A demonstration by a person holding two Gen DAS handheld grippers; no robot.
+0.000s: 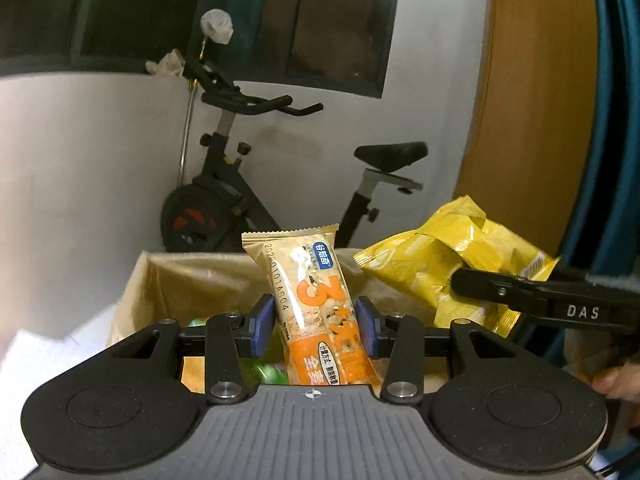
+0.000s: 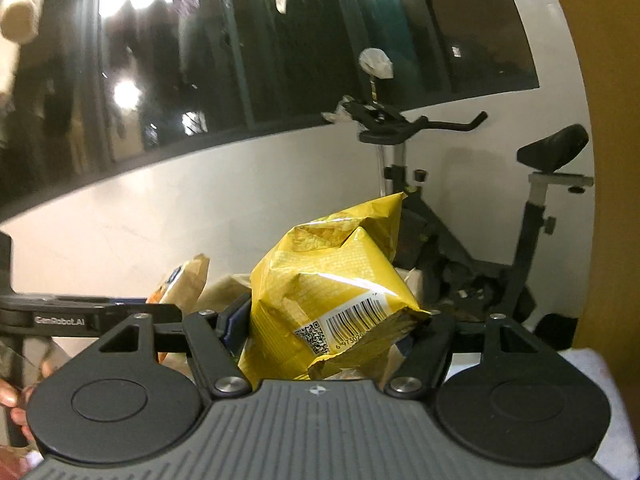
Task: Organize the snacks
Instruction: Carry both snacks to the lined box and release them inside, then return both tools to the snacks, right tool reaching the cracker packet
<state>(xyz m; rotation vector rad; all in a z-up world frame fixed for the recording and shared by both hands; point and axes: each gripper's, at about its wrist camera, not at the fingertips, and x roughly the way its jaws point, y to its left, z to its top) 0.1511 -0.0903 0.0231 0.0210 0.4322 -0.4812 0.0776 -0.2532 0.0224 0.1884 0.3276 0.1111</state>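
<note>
Both tongs hold a snack above a lined cardboard box.

Nearest in the left wrist view, the left tongs (image 1: 316,322) clamp an orange and beige biscuit packet (image 1: 316,304) between blue pads (image 1: 264,322), the packet standing nearly upright with its crimped top leaning slightly left. Just under it is the open cardboard box (image 1: 160,280) with a plastic liner, green wrappers (image 1: 272,372) showing at its bottom. To the right, the right tongs (image 2: 328,332) grip a crumpled yellow chip bag (image 2: 332,292) by its barcode end, held just beside the biscuit packet and over the box's right edge. Beyond the box an exercise bike (image 1: 256,184) stands against a white wall (image 1: 80,160), under dark windows (image 1: 240,12).
</note>
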